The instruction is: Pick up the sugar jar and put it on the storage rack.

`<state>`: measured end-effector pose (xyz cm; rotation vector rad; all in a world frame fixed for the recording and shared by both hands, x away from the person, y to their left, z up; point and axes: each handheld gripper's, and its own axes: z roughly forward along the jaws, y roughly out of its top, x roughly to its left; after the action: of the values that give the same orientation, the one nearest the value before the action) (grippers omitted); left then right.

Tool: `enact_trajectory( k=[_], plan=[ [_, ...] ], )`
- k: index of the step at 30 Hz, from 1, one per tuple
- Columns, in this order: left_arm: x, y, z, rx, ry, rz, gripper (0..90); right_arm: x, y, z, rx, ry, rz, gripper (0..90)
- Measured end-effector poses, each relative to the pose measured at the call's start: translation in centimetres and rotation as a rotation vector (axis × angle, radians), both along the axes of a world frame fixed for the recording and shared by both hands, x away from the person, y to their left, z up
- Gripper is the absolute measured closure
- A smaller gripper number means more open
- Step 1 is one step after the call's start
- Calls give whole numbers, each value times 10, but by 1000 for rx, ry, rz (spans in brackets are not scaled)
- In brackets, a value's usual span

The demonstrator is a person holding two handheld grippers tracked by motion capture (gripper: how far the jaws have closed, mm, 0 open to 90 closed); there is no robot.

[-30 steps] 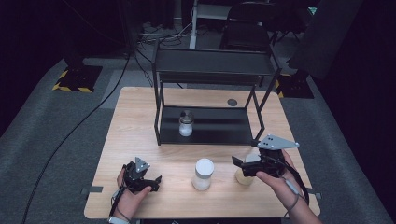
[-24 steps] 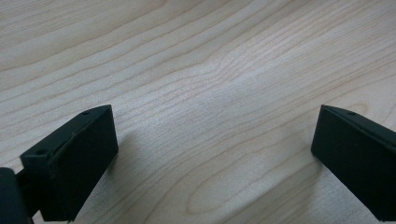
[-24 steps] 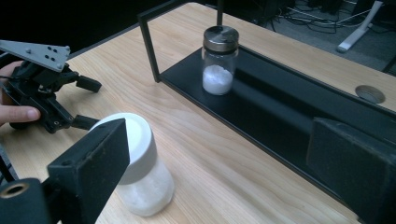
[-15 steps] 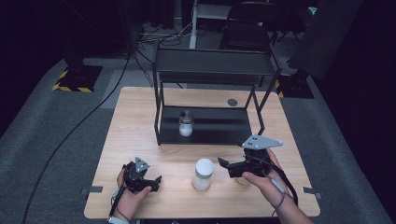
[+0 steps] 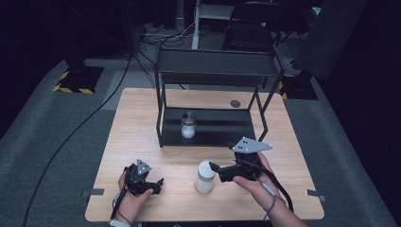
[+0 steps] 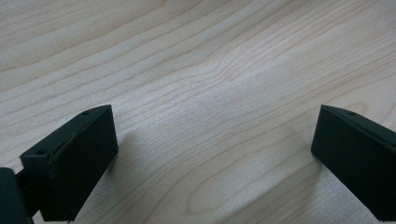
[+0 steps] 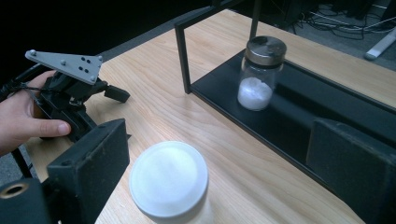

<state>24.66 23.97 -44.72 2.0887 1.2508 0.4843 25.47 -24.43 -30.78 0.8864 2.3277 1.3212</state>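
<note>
Since a second ago our right gripper [image 5: 213,169] slid left to the white-lidded jar [image 5: 204,176], fingers spread wide around it, nothing gripped yet. Left gripper [image 5: 158,185] sits wide open and empty on the desk [image 5: 142,118], so we'd say the grab comes next.

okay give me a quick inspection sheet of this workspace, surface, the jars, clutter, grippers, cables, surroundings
Surface: wooden table, mostly bare.
Job's things: white-lidded jar upright on the table near the front; metal-lidded jar with white powder upright on the bottom shelf of the black rack.
Clutter: small dark disc on the table behind the rack.
Grippers: right gripper open, jaws either side of the white-lidded jar, not closed on it; left gripper open, low over bare wood.
Cables: one trails from the right gripper off the front edge; loose cables on the floor behind.
Surroundings: dark room, grey floor, hazard-striped base at back left.
</note>
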Motion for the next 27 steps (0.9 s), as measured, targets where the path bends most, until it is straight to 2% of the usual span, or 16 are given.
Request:
enact_trajectory(
  k=[4, 12, 27],
  plan=[
    [0, 0, 0, 1, 0, -1, 6, -3, 8, -4, -4, -10, 2, 53],
    [0, 0, 0, 0, 0, 0, 6, -2, 23, -15, -21, 8, 27, 56],
    [0, 0, 0, 0, 0, 0, 6, -2, 32, -43, -40, 37, 20, 90]
  ],
)
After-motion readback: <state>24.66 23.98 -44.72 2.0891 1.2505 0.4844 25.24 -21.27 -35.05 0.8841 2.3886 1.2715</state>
